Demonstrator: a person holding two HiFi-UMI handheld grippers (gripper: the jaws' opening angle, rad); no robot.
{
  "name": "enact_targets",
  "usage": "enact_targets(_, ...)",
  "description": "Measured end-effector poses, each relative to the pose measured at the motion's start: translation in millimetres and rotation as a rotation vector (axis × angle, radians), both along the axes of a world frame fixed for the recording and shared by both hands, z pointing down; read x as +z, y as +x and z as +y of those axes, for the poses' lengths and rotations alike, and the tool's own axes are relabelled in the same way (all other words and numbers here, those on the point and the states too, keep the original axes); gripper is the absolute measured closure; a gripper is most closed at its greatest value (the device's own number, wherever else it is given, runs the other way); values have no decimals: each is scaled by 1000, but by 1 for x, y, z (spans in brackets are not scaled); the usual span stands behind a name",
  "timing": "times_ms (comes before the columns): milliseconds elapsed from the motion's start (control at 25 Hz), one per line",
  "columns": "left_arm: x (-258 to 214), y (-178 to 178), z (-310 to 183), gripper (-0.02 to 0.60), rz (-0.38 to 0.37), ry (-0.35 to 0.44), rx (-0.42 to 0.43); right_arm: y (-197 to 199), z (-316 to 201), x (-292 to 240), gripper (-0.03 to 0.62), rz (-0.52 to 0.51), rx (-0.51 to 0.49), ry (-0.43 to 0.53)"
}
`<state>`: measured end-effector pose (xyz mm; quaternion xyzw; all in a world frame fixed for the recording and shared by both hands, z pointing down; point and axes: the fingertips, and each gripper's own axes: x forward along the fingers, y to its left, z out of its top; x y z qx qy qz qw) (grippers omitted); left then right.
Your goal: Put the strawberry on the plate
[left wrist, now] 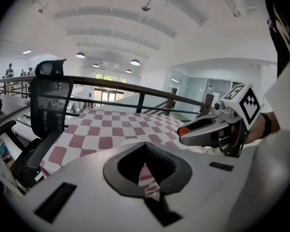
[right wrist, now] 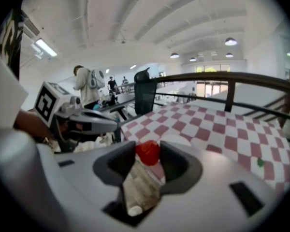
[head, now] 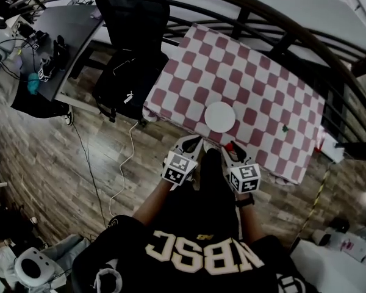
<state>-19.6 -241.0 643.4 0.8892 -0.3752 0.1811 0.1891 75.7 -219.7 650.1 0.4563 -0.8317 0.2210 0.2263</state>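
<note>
My right gripper (head: 230, 146) is shut on a red strawberry (right wrist: 148, 152), which sits between the jaw tips in the right gripper view. Just beyond it lies the round white plate (head: 220, 116) on the red-and-white checkered tablecloth (head: 262, 84); the plate (right wrist: 180, 140) shows partly behind the berry. Both grippers hover at the table's near edge, short of the plate. My left gripper (head: 194, 141) is beside the right one, its jaws closed with nothing between them (left wrist: 145, 148). The left gripper view also shows the right gripper (left wrist: 203, 129) with the strawberry (left wrist: 183, 131) at its tip.
A small green item (head: 285, 127) lies on the cloth, right of the plate. A black office chair (head: 131, 47) stands against the table's left end, beside a dark desk (head: 67, 29). A railing (head: 280, 26) runs behind the table. A white cable (head: 127, 163) trails on the wooden floor.
</note>
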Motion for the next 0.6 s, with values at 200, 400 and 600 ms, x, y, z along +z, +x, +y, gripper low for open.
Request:
enact_targets(200, 59, 19, -14, 566, -53, -164, 41, 21, -50, 47, 430, -22, -14, -82)
enact_targets(400, 109, 35, -29, 566, -67, -293, 28, 22, -86, 100, 430, -12, -53, -154)
enact_targets(600, 132, 48, -36, 566, -125, -325, 65, 11, -107, 142, 430, 36, -116, -183)
